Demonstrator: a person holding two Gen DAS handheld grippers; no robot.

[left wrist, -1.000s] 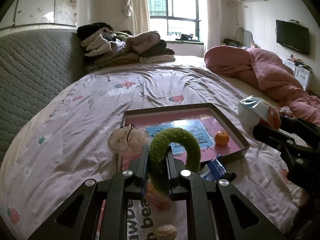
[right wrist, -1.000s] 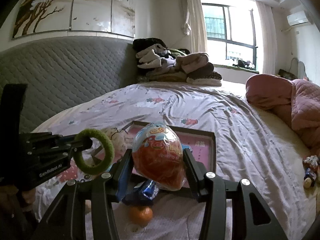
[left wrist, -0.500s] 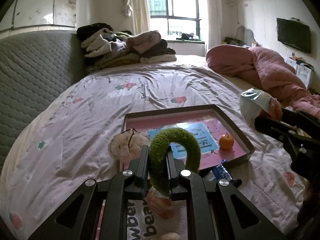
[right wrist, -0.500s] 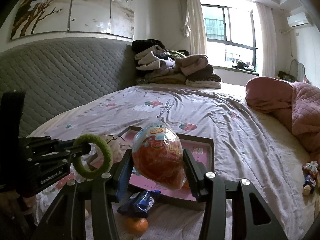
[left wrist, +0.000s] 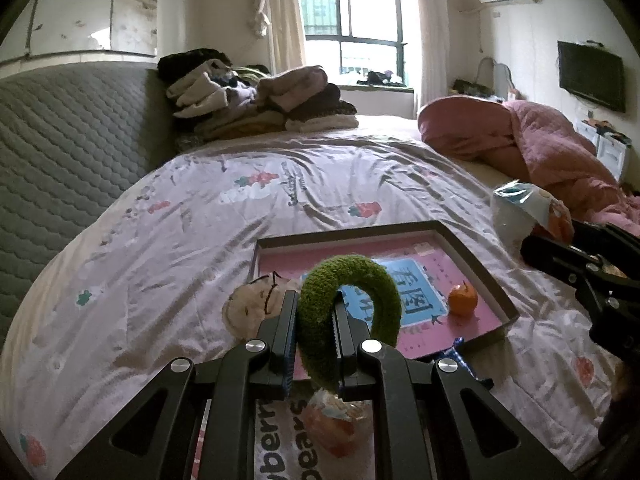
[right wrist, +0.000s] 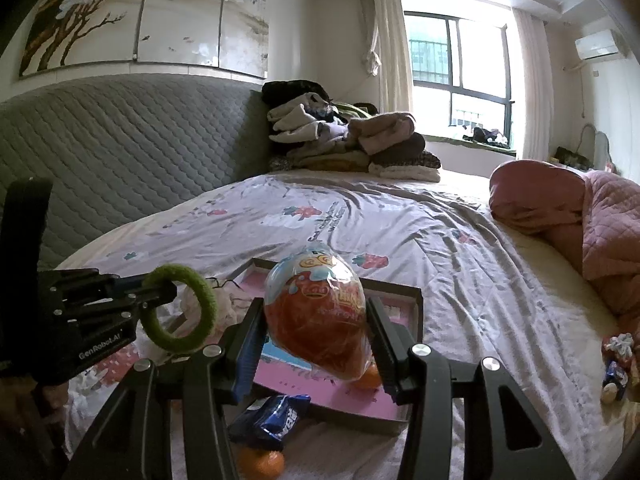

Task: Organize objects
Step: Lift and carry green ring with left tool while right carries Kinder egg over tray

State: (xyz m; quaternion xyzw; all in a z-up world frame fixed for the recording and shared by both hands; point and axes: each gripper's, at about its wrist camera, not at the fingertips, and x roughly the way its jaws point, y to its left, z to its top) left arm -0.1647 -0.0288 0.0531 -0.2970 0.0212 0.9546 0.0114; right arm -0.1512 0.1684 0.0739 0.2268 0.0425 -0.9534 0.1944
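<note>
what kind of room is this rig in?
A bedroom in a home, most likely: a bed with a quilted grey headboard, a pile of folded clothes on it, and a wall-mounted TV.

Orange fruit (right wrist: 368, 376) mostly hidden behind egg-shaped packet (right wrist: 316, 316) — small items (right wrist: 618, 360) at right edge unclear.

left gripper (left wrist: 314, 334): black angular frame, two flat fingers (left wrist: 285, 320) with blue ribbed pads, four round silver screws
left gripper marking: white lettering "GenRobot.AI" on its black side, seen from the right wrist view
right gripper (right wrist: 316, 354): same black linkage, blue ribbed pads, silver screws on the arms
</note>
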